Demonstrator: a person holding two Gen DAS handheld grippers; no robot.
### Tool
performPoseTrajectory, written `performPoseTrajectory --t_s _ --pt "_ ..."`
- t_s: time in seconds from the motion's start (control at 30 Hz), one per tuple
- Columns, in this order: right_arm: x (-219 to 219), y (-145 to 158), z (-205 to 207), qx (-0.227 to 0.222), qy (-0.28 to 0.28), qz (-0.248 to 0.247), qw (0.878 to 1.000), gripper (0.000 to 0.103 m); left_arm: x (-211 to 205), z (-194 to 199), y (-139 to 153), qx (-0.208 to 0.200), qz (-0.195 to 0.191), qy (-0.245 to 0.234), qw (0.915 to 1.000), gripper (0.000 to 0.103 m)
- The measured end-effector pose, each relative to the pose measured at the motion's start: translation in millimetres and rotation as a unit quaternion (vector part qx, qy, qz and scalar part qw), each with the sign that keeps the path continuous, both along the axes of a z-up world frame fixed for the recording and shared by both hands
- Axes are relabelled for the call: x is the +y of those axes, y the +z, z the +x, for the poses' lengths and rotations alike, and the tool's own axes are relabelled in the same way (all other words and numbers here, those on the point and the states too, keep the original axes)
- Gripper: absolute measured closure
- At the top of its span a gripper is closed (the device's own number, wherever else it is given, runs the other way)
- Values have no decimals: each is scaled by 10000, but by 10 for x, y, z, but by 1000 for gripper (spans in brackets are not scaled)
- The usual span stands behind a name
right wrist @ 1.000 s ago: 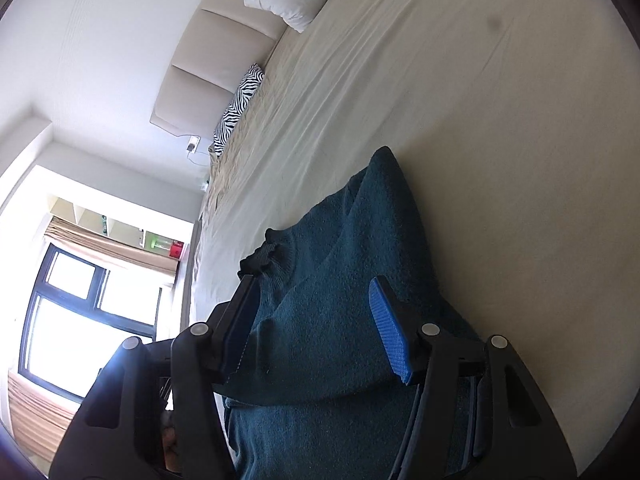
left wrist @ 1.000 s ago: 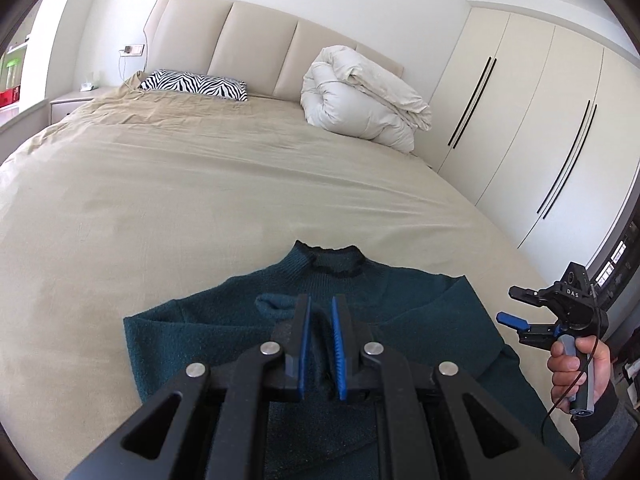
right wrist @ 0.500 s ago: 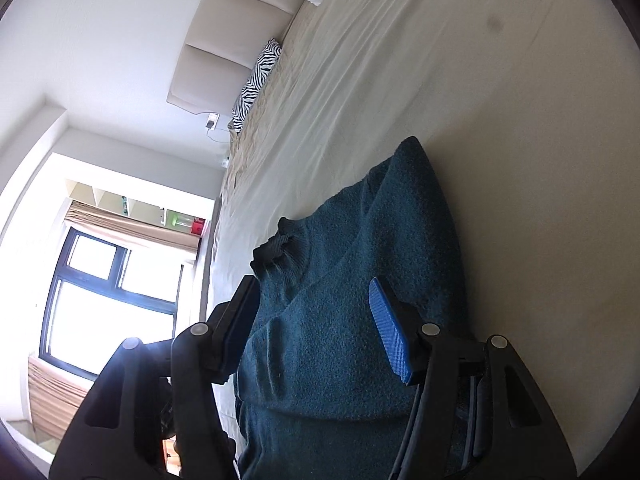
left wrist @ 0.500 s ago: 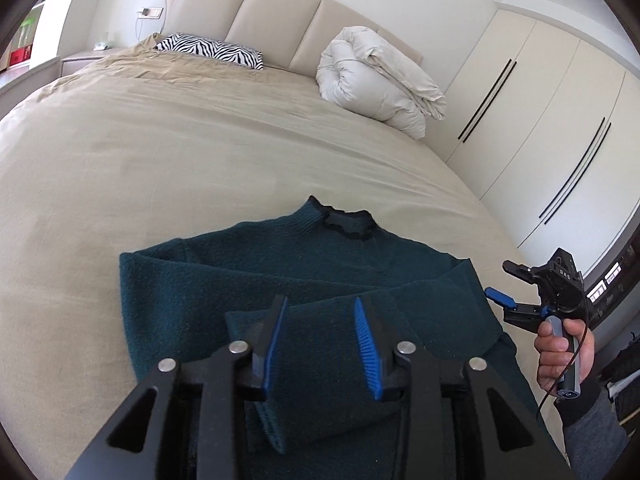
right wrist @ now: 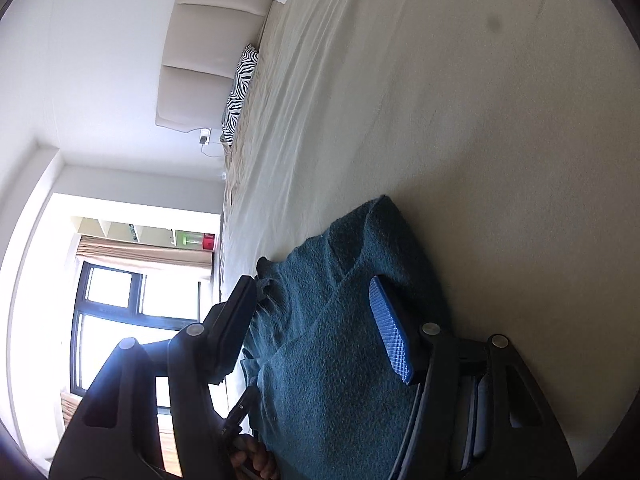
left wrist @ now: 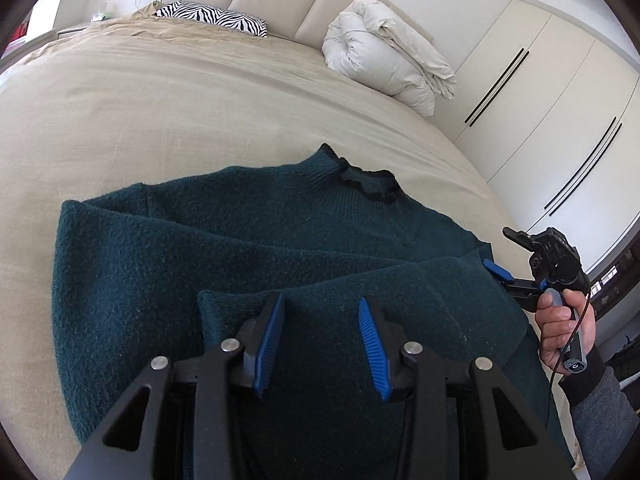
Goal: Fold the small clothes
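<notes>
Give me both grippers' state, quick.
Left gripper: open, holding nothing, over the sweater.
Right gripper: open, holding nothing.

One dark teal knitted sweater (left wrist: 248, 248), one zebra-striped pillow (left wrist: 212, 20), one rolled cream duvet (left wrist: 384, 56), two black blue-padded grippers, one wide beige bed (left wrist: 160, 112).
</notes>
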State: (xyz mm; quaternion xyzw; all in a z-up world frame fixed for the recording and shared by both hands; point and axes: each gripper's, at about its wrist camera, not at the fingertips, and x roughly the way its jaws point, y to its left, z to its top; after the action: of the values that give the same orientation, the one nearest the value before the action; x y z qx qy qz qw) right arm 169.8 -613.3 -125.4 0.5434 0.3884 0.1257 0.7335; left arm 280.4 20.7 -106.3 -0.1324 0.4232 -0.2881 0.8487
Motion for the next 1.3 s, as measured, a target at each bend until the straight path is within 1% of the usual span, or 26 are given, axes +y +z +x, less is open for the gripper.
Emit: performPoseTrajectory --t_s 0.03,0.1,0.17,0.2,0.23,0.27,0.3,0.33,0.37,0.47,0.5,0.53,0.57,0.6,0.63,0.7,0.73,0.83,0.93,0.97,1.0,1.03,1.17,1.23,1.27,1.3 --pt "23 24 -66 -17 58 -77 10000 46 9 4 4 9 -33 3 10000 61" --pt "93 46 -235 -17 229 -53 9997 45 58 -2 34 44 -117 27 9999 61" --pt "177 110 -438 -44 342 -329 9989 45 128 -38 98 66 -156 133 9998 61" --pt "207 174 -574 -54 357 -554 9978 45 172 -65 157 21 -77 267 9996 60" --pt "241 239 -709 -87 361 -690 9969 45 224 -106 238 -92 -3 432 9990 55" --pt "281 290 -857 -201 370 -670 9969 43 283 -142 323 -238 -16 564 9981 50" --pt "341 330 -1005 -381 426 -545 9969 43 341 -163 397 -356 -61 652 9972 41" --pt "427 361 -1139 -503 535 -483 9961 43 375 -155 449 -410 -15 708 9966 36" --pt "534 376 -1265 -578 646 -464 9952 43 380 -106 468 -379 115 701 9968 36" --pt "905 290 -1578 -659 997 -249 9925 43 348 62 390 -42 636 642 9959 36" --pt "1018 232 -1664 -622 1095 -214 9918 43 358 85 349 54 712 661 9953 36" --pt "1118 176 -1731 -570 1188 -249 9910 44 357 106 294 202 699 587 9956 37" --pt "1202 127 -1785 -530 1252 -372 9900 45 344 101 232 327 682 500 9959 41" --pt "1227 104 -1877 -543 1283 -488 9890 45 322 77 183 380 761 432 9954 57" --pt "1249 92 -1912 -600 1279 -556 9884 45 278 36 142 372 920 365 9944 68" --pt "1222 79 -1944 -626 1253 -532 9887 45 200 -30 124 205 1179 354 9922 69" --pt "1189 56 -1949 -609 1212 -454 9897 45 189 -35 123 196 1212 375 9917 71" --pt "1118 17 -2002 -614 1152 -319 9909 47 199 -2 158 181 1318 510 9898 81" --pt "1107 21 -2063 -690 1145 -379 9903 47 72 -51 241 -178 1865 428 9814 89" --pt "1110 18 -2060 -699 1145 -398 9902 47 33 -78 269 -309 1994 390 9787 91" --pt "1096 16 -2077 -706 1145 -399 9901 47 1 -90 309 -414 2028 373 9776 93" --pt "1086 17 -2092 -711 1144 -385 9901 47 -6 -99 359 -496 1993 386 9779 94" --pt "1083 -13 -2045 -723 1128 -322 9905 47 52 -110 615 -876 1624 600 9810 94" --pt "1082 -20 -2037 -726 1126 -321 9905 47 62 -110 702 -1082 1521 700 9799 94" --pt "1078 -22 -2039 -724 1126 -322 9905 47 67 -94 695 -1095 1525 733 9795 94" --pt "1080 -18 -2033 -721 1130 -324 9904 47 59 -46 639 -985 1571 727 9800 94"
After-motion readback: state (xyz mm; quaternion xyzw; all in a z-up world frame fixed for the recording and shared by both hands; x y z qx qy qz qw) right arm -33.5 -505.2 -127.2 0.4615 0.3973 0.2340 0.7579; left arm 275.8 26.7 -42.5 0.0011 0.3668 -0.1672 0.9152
